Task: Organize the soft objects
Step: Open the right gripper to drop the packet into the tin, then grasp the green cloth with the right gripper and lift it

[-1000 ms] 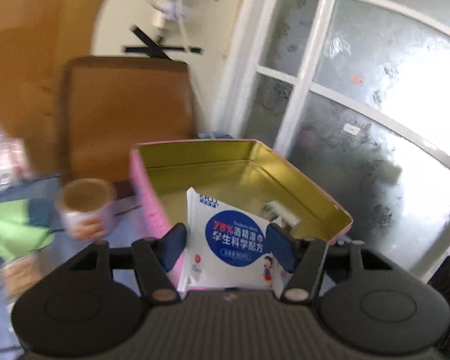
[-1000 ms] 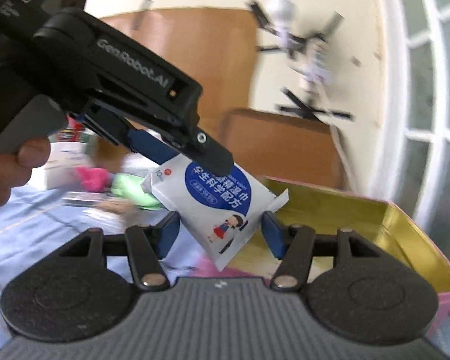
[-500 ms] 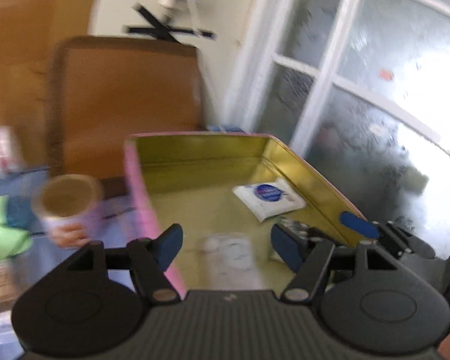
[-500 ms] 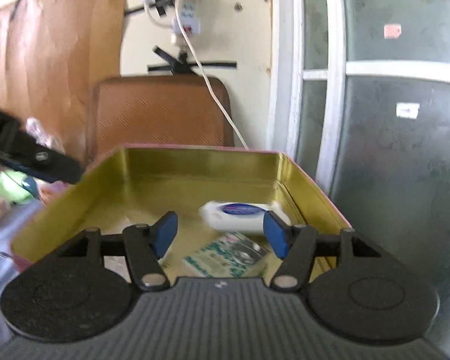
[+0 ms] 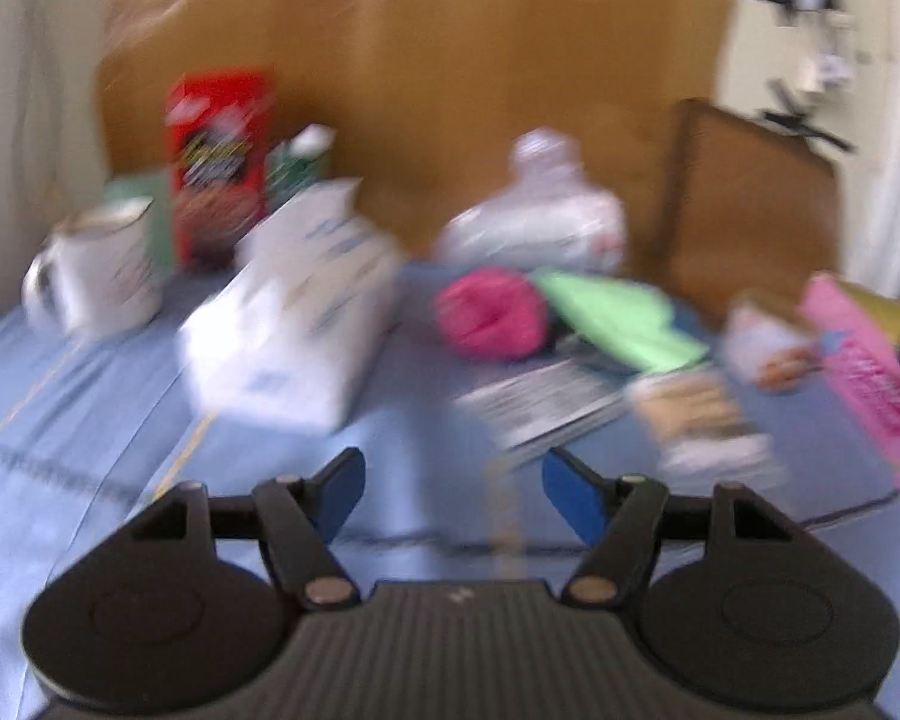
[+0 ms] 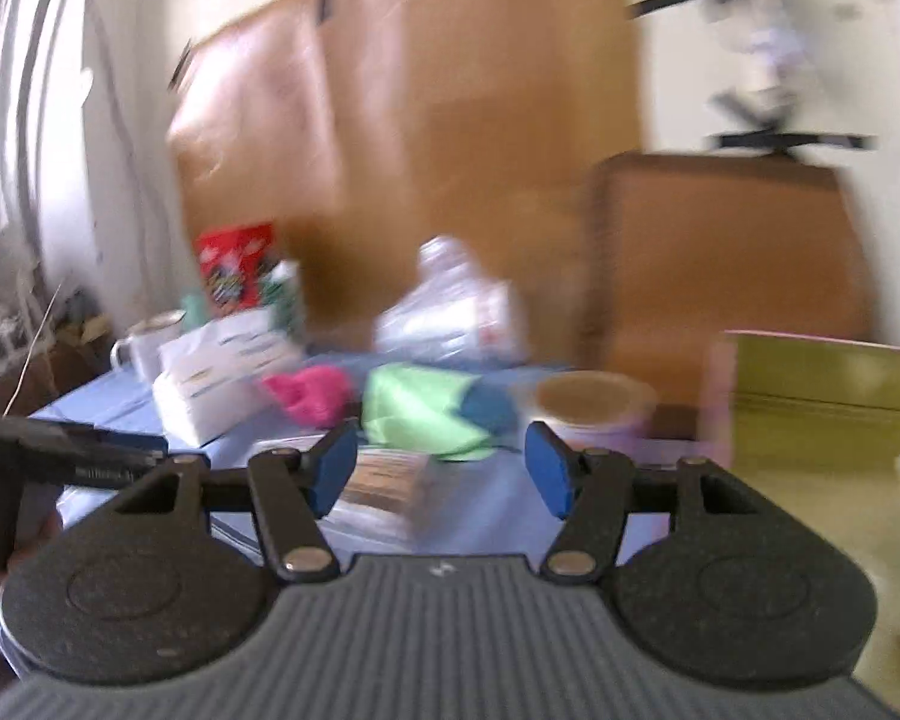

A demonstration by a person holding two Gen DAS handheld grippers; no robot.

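Both views are blurred. My left gripper is open with nothing between its fingers, low over the blue tablecloth. Ahead of it lie a white tissue pack, a pink soft bundle, a green cloth and small packets. The pink tin shows at the right edge. My right gripper is open and empty, its jaws closing, facing the pink bundle and green cloth. The tin's gold inside is to its right.
A white mug, a red box and a clear plastic bag stand at the back against brown board. A small paper cup sits beside the tin. A brown chair back rises behind. The left gripper's body crosses the right view's left edge.
The left gripper let go of the white wipes pack, which landed in the tin. Both grippers then swung left, away from the tin and toward the clutter on the cloth.
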